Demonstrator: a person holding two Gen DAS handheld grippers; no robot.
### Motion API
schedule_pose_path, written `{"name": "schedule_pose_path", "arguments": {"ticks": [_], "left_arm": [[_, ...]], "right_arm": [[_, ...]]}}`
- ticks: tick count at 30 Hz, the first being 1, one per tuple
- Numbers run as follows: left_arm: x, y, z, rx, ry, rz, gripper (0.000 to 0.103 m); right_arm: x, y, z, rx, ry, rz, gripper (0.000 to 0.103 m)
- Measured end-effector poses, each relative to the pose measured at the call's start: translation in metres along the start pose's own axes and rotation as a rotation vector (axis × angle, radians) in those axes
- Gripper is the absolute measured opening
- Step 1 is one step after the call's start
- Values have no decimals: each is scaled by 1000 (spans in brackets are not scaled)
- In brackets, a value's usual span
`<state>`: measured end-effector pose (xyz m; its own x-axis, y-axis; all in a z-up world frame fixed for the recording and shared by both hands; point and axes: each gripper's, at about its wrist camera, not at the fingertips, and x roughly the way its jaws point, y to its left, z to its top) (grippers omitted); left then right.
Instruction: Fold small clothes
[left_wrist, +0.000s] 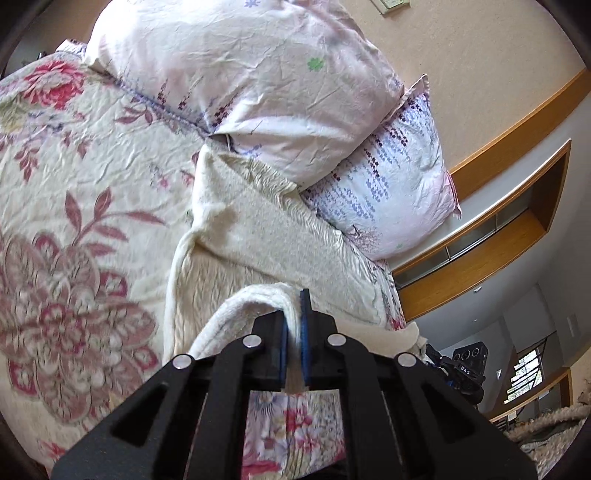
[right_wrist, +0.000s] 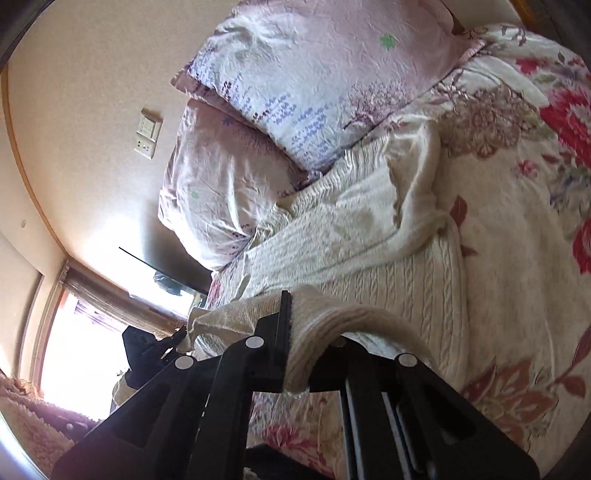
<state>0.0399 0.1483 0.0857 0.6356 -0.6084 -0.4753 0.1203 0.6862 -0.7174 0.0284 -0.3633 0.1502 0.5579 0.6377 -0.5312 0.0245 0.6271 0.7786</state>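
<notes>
A cream cable-knit sweater (left_wrist: 236, 236) lies spread on the flowered bedspread (left_wrist: 74, 177), its far end near the pillows. My left gripper (left_wrist: 294, 314) is shut on the near hem of the sweater, which hangs in a fold between the blue pads. In the right wrist view the same sweater (right_wrist: 369, 236) stretches away toward the pillows. My right gripper (right_wrist: 295, 321) is shut on another part of the near hem, and the cloth drapes over its right finger and hides it. Both gripped edges are raised off the bed.
Two pale lilac-printed pillows (left_wrist: 258, 81) are stacked at the head of the bed against a beige wall. A wooden shelf unit (left_wrist: 498, 240) stands beyond the bed's right edge. In the right wrist view a bright window (right_wrist: 74, 350) and a wall switch (right_wrist: 147, 133) show on the left.
</notes>
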Motion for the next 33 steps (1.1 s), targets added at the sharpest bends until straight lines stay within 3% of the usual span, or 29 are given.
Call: {"name": "schedule_pose_path", "arguments": {"ticks": [10, 14, 24, 33], "left_arm": [[67, -4, 88, -22, -96, 5, 5], [90, -2, 112, -26, -102, 24, 5], [150, 32, 130, -137, -59, 116, 5], [192, 49, 140, -177, -2, 228, 6]], "right_arm": [[40, 23, 79, -119, -126, -38, 5], [58, 19, 105, -116, -139, -75, 5], [116, -19, 138, -46, -63, -167, 5], [158, -61, 153, 40, -1, -255, 5]]}}
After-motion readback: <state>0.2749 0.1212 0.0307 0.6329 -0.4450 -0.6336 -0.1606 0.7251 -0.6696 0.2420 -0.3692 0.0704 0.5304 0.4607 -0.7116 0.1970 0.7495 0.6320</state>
